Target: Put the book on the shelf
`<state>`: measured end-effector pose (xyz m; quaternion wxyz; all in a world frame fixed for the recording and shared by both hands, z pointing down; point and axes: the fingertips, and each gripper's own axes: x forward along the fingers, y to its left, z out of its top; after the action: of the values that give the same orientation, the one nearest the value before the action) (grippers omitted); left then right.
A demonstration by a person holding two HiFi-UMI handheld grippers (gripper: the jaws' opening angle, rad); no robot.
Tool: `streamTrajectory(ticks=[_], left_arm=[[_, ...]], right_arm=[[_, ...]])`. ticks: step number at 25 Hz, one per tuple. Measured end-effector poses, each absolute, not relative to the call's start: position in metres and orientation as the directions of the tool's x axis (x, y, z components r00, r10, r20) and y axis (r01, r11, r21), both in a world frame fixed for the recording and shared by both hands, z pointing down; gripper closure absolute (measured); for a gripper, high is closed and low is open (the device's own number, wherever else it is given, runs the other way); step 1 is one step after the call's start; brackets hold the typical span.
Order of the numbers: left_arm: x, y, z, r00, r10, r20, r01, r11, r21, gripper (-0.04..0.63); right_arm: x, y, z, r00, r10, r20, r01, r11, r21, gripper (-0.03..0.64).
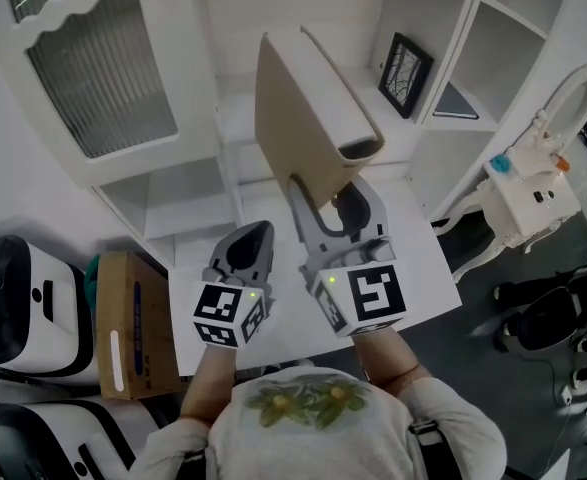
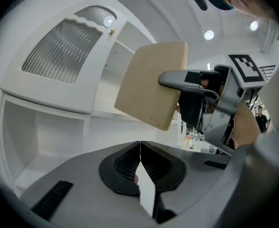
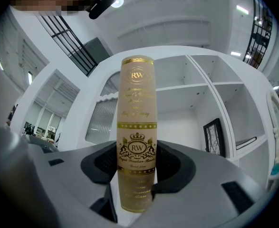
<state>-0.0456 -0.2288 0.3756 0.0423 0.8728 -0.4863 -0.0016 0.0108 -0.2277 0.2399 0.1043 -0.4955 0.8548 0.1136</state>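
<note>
A beige book (image 1: 313, 118) with gold print on its spine (image 3: 137, 127) is held upright in the air in front of the white shelf unit (image 1: 493, 28). My right gripper (image 1: 348, 206) is shut on the book's lower end, one pad on each cover. In the right gripper view the spine fills the gap between the jaws of that gripper (image 3: 137, 164). My left gripper (image 1: 248, 250) is to the left of it and lower, shut, with nothing in it (image 2: 140, 161). From the left gripper view the book's cover (image 2: 151, 87) shows up and to the right.
A framed picture (image 1: 405, 73) leans in one shelf compartment; the compartments (image 3: 210, 103) around it look bare. A cabinet door with ribbed glass (image 1: 98, 68) stands at the left. A white table (image 1: 423, 258) lies below the grippers, a cardboard box (image 1: 128, 323) at its left.
</note>
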Motion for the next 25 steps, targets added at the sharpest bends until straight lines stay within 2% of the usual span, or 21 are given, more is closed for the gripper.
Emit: streamTrajectory(ticks=[25], left_arm=[[-0.066,-0.243,0.372,0.508,-0.861,0.017,-0.860,-0.506,0.069,0.566]], right_arm=[[-0.009,-0.268,0.238,-0.466,-0.849,-0.250,-0.883,0.465,0.070,0.397]])
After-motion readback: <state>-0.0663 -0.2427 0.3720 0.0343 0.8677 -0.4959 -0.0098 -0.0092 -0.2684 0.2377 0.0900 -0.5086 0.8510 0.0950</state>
